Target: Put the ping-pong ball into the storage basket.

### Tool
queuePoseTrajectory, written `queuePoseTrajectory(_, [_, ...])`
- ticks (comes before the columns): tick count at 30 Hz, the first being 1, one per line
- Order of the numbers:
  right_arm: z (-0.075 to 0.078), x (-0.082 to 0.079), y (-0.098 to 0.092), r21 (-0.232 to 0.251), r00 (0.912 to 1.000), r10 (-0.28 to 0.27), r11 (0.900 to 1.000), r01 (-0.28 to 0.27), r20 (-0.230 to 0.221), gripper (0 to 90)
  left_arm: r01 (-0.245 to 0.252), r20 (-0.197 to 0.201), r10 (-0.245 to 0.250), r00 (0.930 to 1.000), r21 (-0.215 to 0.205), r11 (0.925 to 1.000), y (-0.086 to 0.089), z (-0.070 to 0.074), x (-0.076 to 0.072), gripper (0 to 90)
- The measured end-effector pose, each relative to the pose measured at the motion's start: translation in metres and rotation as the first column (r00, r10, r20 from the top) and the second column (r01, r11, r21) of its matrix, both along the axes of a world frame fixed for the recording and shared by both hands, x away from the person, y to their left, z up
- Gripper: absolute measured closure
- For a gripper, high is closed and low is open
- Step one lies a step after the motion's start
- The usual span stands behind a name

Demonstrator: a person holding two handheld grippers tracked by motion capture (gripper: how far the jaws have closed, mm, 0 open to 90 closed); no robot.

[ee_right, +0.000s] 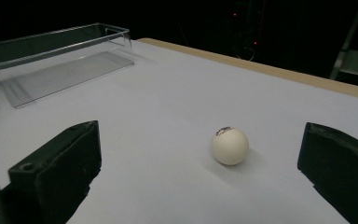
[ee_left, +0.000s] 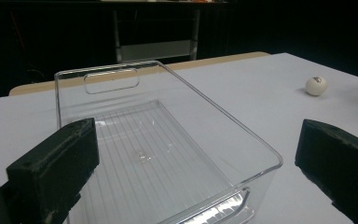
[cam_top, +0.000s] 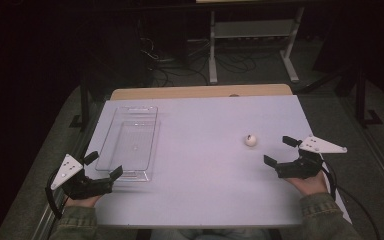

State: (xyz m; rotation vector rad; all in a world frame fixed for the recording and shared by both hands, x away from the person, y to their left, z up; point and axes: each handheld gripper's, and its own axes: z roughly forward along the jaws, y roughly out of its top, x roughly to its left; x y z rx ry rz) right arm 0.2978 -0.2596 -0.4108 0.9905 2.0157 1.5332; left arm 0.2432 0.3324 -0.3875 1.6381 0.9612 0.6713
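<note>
Clear plastic tray [cam_top: 128,141] — long axis running away, ball [cam_top: 250,140] near spread right tool [cam_top: 281,150]

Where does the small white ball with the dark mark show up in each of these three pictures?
High view: small white ball right of centre on the table.
Left gripper view: far upper right.
Right gripper view: centre, just ahead.
Shared landmark: clear plastic tray.
</note>
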Motion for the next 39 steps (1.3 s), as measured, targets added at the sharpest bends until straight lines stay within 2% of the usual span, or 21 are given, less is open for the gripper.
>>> queuePoseTrajectory(5, [0.0,-0.001,0.0,-0.002,1.0,-0.003,1.0,0.003,0.002,0.0,0.007,0.002,-0.007,1.0,-0.001,1.0,-0.001,0.0,0.0,0.0])
queuePoseTrajectory(13, [-0.003,-0.001,-0.001,-0.011,1.0,-0.007,1.0,0.007,-0.004,0.0,0.025,-0.02,-0.024,0.9995,0.019,0.9995,-0.005,-0.001,0.003,0.0])
queuePoseTrajectory(15, [-0.003,-0.001,0.0,-0.019,1.0,-0.005,1.0,0.005,-0.002,0.0,0.03,-0.034,-0.03,0.999,0.014,0.9994,-0.006,-0.003,0.004,0.0])
queuePoseTrajectory(16, [-0.002,-0.002,0.0,-0.021,1.0,-0.006,1.0,0.006,0.001,0.0,0.034,-0.055,-0.032,0.998,0.035,0.9988,-0.008,-0.006,0.007,0.0])
queuePoseTrajectory(18, [-0.002,-0.002,0.0,-0.019,1.0,-0.003,1.0,0.003,-0.001,0.0,0.038,-0.064,-0.035,0.9973,0.045,0.9983,-0.011,-0.006,0.009,0.0])
queuePoseTrajectory(34, [-0.004,-0.001,0.0,-0.02,0.9999,0.0,1.0,0.0,-0.011,0.0,0.072,-0.083,-0.064,0.9945,0.093,0.9931,-0.021,0.009,0.02,0.0])
queuePoseTrajectory(39, [-0.004,-0.001,0.001,-0.021,1.0,0.004,1.0,-0.004,-0.009,0.0,0.091,-0.093,-0.081,0.9924,0.113,0.9894,-0.026,0.015,0.023,0.0])
